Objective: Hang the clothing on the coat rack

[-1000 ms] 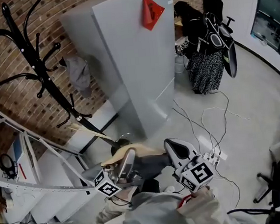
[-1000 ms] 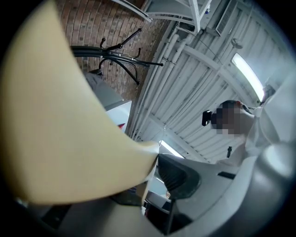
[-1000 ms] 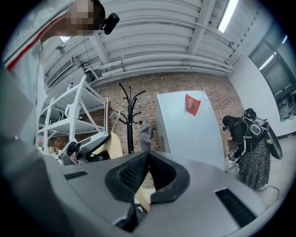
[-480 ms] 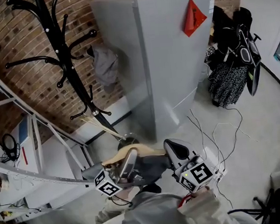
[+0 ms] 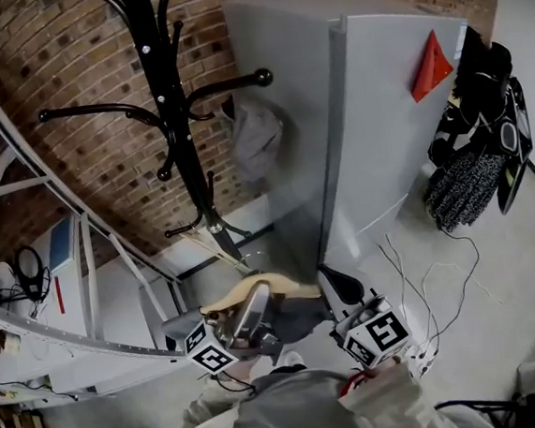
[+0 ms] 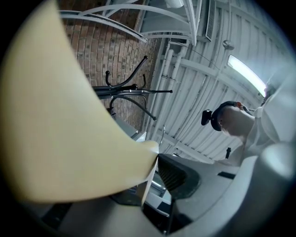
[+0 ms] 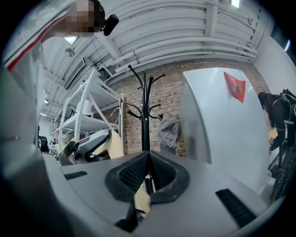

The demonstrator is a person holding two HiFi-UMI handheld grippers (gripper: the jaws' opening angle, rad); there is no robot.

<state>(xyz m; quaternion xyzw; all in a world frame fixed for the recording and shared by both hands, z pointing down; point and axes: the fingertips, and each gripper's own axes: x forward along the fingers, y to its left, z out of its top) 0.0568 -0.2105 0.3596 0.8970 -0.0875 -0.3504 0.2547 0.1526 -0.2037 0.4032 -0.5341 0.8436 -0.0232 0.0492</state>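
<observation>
The black coat rack (image 5: 167,96) stands before the brick wall, just beyond both grippers; it also shows in the left gripper view (image 6: 125,90) and the right gripper view (image 7: 144,120). A smooth, curved cream-coloured item (image 5: 256,289) is held low in the head view, with dark grey cloth (image 5: 296,317) under it. Whether the cream item is fabric or a hanger I cannot tell. My left gripper (image 5: 255,302) is shut on its wide cream part (image 6: 69,129), pinched at the jaw tips (image 6: 155,157). My right gripper (image 5: 338,284) is shut (image 7: 148,158) on a cream strip (image 7: 141,200).
A grey garment (image 5: 256,139) hangs beside the rack, against a tall grey cabinet (image 5: 382,131) with a red triangle (image 5: 429,66). White metal shelving (image 5: 32,306) fills the left. Dark bags and clothes (image 5: 477,141) and floor cables (image 5: 434,277) lie to the right.
Both grippers have carried the cream item toward the coat rack, which now stands nearer and closer to the middle of the head view. Both grips look unchanged.
</observation>
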